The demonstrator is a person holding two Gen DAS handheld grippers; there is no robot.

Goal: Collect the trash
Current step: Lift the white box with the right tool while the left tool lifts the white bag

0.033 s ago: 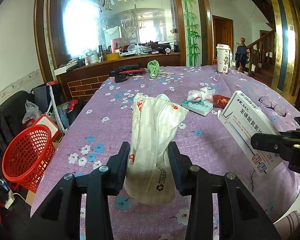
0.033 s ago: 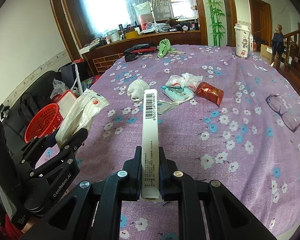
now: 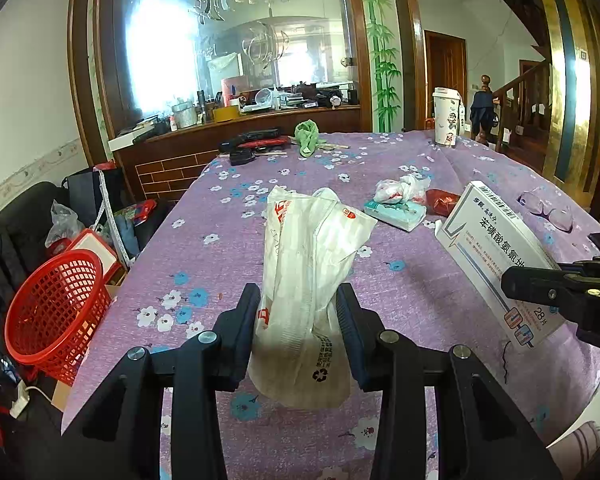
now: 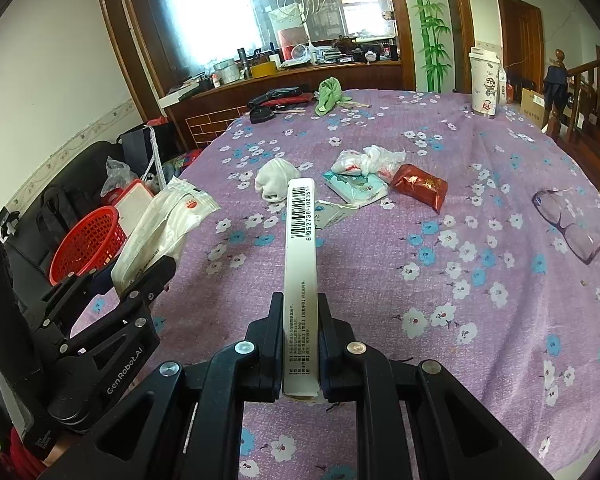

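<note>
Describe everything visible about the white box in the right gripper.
The box is a flat white carton, seemingly cardboard, with blue Chinese lettering, a barcode on its narrow edge and "28" at a corner. The right gripper is shut on its near end, holding it edge-up above the tablecloth, pointing forward. Nothing else touches it.

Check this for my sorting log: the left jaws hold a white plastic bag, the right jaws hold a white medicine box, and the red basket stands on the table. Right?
Not quite. The red basket stands on the floor beside the table, as the left wrist view shows. The left gripper does hold the white plastic bag, and the right gripper the white medicine box.
</note>
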